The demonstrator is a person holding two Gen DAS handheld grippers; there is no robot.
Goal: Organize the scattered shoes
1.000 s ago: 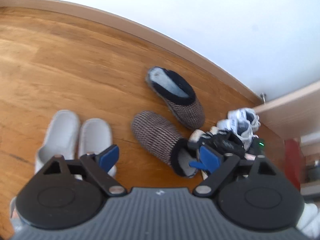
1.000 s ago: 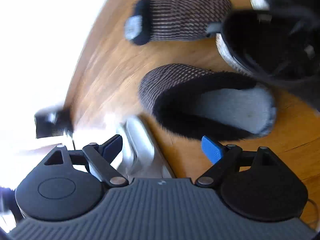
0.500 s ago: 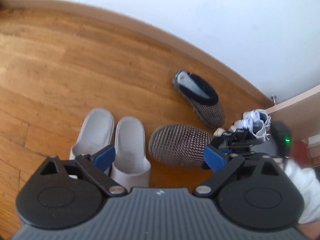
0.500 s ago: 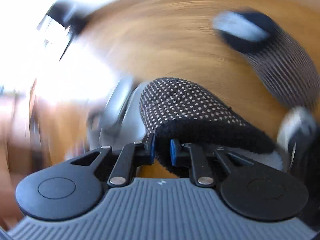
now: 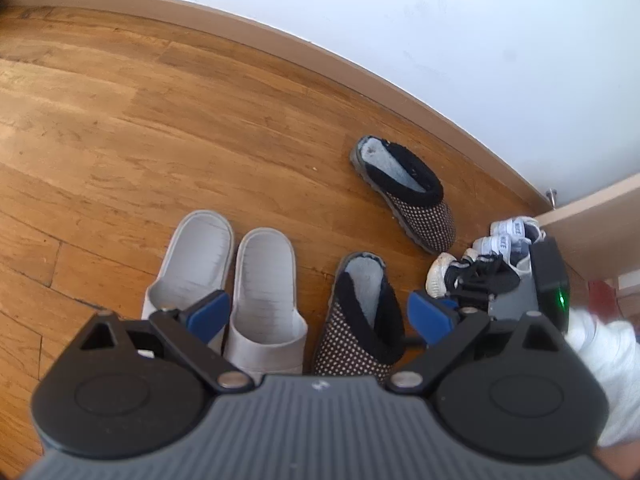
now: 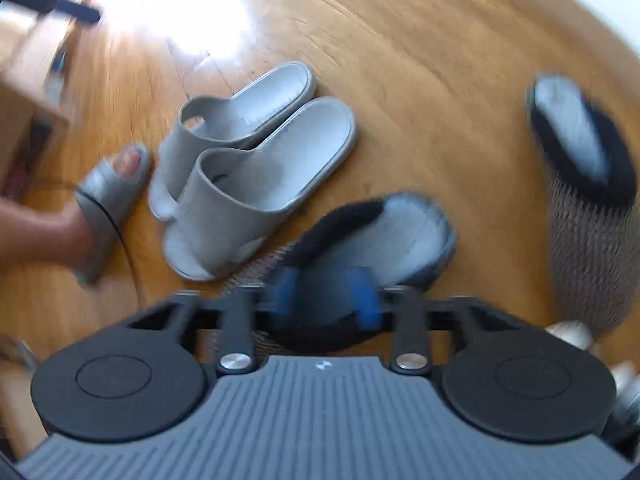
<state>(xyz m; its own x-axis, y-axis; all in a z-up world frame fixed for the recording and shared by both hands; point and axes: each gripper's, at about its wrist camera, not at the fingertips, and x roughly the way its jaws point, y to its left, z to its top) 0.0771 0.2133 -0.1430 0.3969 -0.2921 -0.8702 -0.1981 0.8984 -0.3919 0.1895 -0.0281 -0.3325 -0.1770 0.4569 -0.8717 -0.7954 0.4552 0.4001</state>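
Releasing the near knit slipper beside the grey slides on the floor, right tool opening around its collar, left tool wide and empty; next, fetching the far knit slipper.

Grey slides paired, dotted slipper beside them, its mate apart near wall

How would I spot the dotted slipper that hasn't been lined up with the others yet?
Look along the wooden skirting board under the white wall, then down onto the floor beside it. The stray dotted slipper lies there alone, slanted, apart from the row nearer the camera. Its twin stands beside the grey slides; this one has the same black fleece collar but stands askew by the wall.
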